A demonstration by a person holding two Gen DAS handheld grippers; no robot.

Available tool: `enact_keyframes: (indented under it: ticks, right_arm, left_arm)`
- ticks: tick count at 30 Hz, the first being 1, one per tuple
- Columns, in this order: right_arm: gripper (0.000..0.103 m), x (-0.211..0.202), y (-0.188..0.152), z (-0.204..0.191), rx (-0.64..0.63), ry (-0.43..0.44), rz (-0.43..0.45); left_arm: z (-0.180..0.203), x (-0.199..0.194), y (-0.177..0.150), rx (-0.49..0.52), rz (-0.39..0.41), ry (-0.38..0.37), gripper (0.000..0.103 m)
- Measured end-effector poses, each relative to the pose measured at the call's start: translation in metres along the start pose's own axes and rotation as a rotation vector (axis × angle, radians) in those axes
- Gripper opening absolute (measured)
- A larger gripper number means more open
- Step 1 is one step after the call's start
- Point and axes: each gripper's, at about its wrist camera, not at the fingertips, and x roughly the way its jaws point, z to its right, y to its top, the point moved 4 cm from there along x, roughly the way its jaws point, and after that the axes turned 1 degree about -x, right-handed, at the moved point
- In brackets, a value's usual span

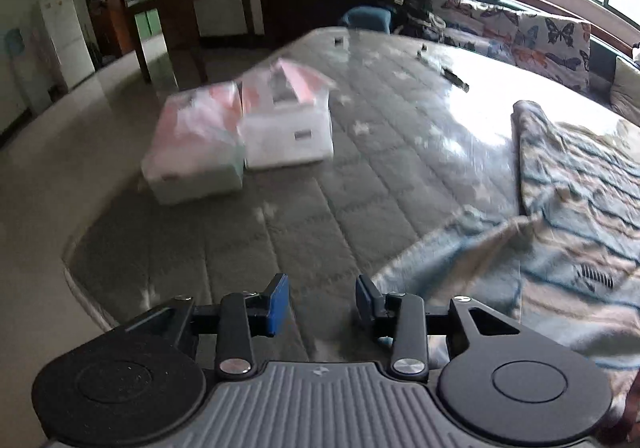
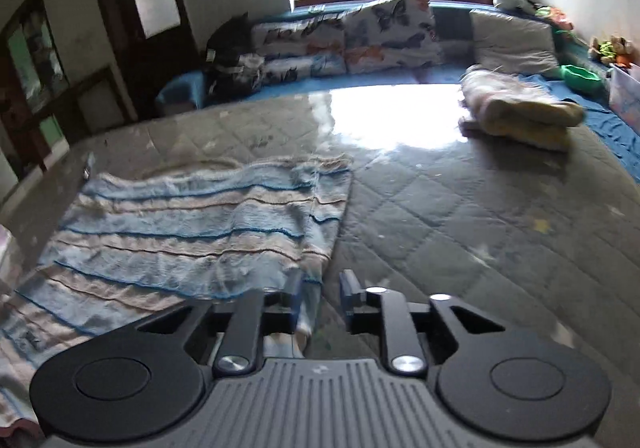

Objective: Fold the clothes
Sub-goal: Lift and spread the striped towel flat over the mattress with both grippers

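Left gripper [image 1: 322, 304]: jaws apart, nothing between them, over bare quilted mattress [image 1: 304, 215]. Right gripper [image 2: 320, 298]: jaws parted, corner of striped blue-and-beige towel [image 2: 192, 224] beside its left pad, grip not evident. Towel spread flat on mattress. Two white boxes [image 1: 240, 135] at far-left mattress edge; folded yellow bundle [image 2: 524, 111], butterfly-print cushions [image 2: 360, 35] beyond.

The mattress [image 2: 460, 215] is quilted grey cloth under a glossy clear plastic cover. The striped towel [image 2: 192, 224] is soft, fuzzy, matt cloth. The left gripper [image 1: 322, 302] has matt black plastic arms, blue pads and shiny metal pivots.
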Motion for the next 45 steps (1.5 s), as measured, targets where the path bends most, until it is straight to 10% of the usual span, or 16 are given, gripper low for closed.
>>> enact_keyframes:
  ticks: [22,30,36,45]
  right_arm:
    - [0.004,0.045,0.012,-0.012,-0.146,-0.150,-0.042]
    - [0.008,0.045,0.014,-0.006,-0.147,-0.146,-0.044]
    - [0.008,0.045,0.012,-0.006,-0.150,-0.143,-0.039]
    - [0.011,0.045,0.011,-0.006,-0.149,-0.141,-0.037]
  left_arm:
    - [0.215,0.112,0.128,0.298,0.153,-0.303,0.049]
    - [0.234,0.145,0.136,0.211,0.116,-0.363,0.032]
    - [0.248,0.136,0.117,0.274,0.047,-0.619,0.036]
    - [0.222,0.133,0.127,0.223,0.132,-0.516,0.035]
